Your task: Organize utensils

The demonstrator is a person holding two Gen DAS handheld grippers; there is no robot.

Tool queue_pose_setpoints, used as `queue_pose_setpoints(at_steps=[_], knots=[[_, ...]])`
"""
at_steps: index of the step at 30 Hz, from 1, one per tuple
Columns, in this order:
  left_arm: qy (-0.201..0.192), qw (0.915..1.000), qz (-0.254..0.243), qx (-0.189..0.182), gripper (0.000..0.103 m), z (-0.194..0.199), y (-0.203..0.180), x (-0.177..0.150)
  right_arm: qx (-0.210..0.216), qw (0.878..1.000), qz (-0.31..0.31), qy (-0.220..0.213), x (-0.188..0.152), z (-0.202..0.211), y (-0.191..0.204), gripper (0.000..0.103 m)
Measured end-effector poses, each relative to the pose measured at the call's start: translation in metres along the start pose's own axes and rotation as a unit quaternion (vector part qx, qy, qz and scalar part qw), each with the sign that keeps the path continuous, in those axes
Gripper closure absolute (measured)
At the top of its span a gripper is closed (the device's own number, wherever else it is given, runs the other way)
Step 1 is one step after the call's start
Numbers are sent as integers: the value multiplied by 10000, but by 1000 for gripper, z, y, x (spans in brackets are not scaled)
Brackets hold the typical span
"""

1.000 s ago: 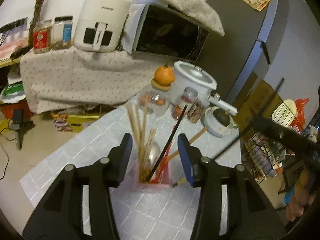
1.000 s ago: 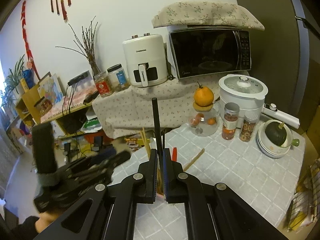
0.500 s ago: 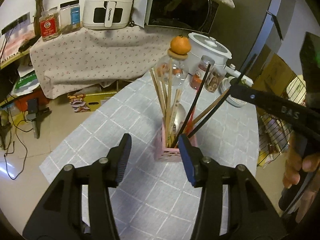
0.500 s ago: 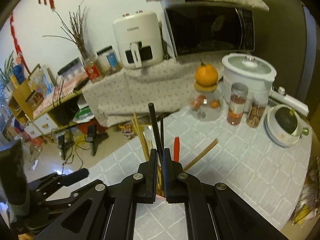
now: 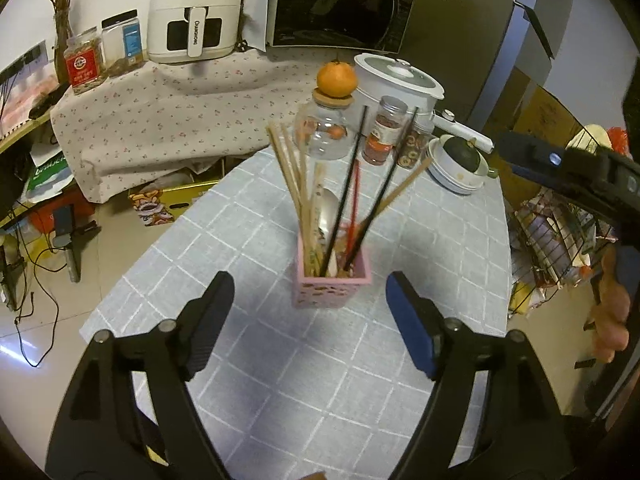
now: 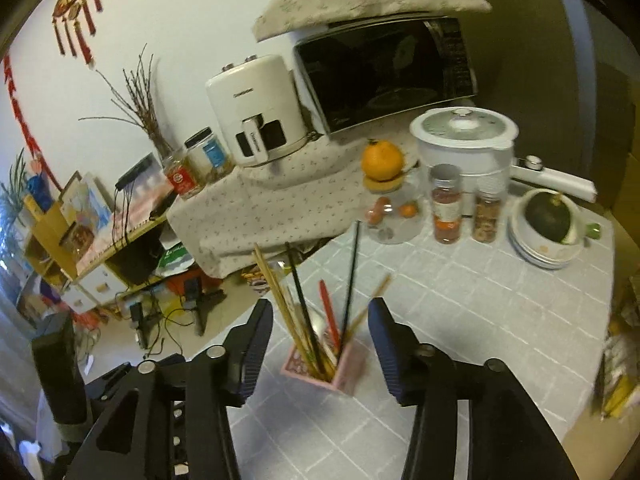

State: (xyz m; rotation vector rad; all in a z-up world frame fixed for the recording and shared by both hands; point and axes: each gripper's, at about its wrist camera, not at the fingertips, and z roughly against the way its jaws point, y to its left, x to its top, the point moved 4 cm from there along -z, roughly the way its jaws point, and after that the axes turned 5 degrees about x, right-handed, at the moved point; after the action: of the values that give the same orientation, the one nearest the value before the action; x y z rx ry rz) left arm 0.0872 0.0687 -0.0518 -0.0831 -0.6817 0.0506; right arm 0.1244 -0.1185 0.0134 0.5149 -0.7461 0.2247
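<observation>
A pink holder [image 5: 332, 286] stands on the grey tiled tablecloth [image 5: 256, 380]. It holds wooden chopsticks [image 5: 288, 176], two black chopsticks [image 5: 352, 184], a red one [image 5: 354, 200] and a spoon [image 5: 328, 208]. My left gripper [image 5: 309, 280] sits just short of the holder, its jaws opening with nothing gripped. In the right wrist view the same holder [image 6: 344, 372] lies below and beyond my right gripper [image 6: 320, 308]. Its jaws are opening too, and the black chopsticks [image 6: 352, 272] show between the fingers without touching the pads.
At the table's far end stand a glass jar topped by an orange [image 5: 336, 80], spice jars [image 5: 386, 132], a white pot [image 5: 396, 84] and stacked bowls [image 5: 460, 164]. An air fryer [image 5: 196, 12] and a microwave [image 5: 340, 4] sit behind. A wire rack [image 5: 552, 240] is on the right.
My right gripper let go of the black chopstick, which now stands in the holder, and its jaws spread. My left gripper widened and drew back from the holder.
</observation>
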Motion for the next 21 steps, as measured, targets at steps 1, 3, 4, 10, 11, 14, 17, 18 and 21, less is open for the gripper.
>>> queue_pose_setpoints(at_steps=[1, 3, 4, 10, 11, 14, 17, 18, 21], knots=[[-4, 10000, 15, -19, 20, 4, -3, -1, -69, 10000, -8, -12, -2, 6, -2, 42], [9, 10000, 30, 11, 18, 10, -9, -4, -242, 9997, -12, -44, -11, 22, -5, 32], [8, 10000, 15, 24, 17, 14, -13, -5, -290, 9996, -8, -49, -13, 27, -6, 31], [-139, 9993, -190, 291, 1, 39, -32, -17, -589, 9982, 64, -38, -49, 65, -8, 8], [-211, 9990, -220, 340, 1, 45, -34, -18, -672, 9977, 120, -56, -54, 69, -8, 1], [-354, 9974, -284, 566, 1, 56, -39, -20, -1111, 9925, 459, -202, -64, 81, -6, 0], [-499, 9960, -309, 677, 1, 63, -43, -20, -1434, 9861, 744, -387, -64, 90, -4, 0], [-581, 9956, -266, 683, 1, 65, -43, -18, -1484, 9849, 751, -474, -63, 94, -5, 0], [-745, 9947, -252, 663, 1, 71, -47, -17, -1511, 9841, 723, -595, -60, 101, -9, 0]])
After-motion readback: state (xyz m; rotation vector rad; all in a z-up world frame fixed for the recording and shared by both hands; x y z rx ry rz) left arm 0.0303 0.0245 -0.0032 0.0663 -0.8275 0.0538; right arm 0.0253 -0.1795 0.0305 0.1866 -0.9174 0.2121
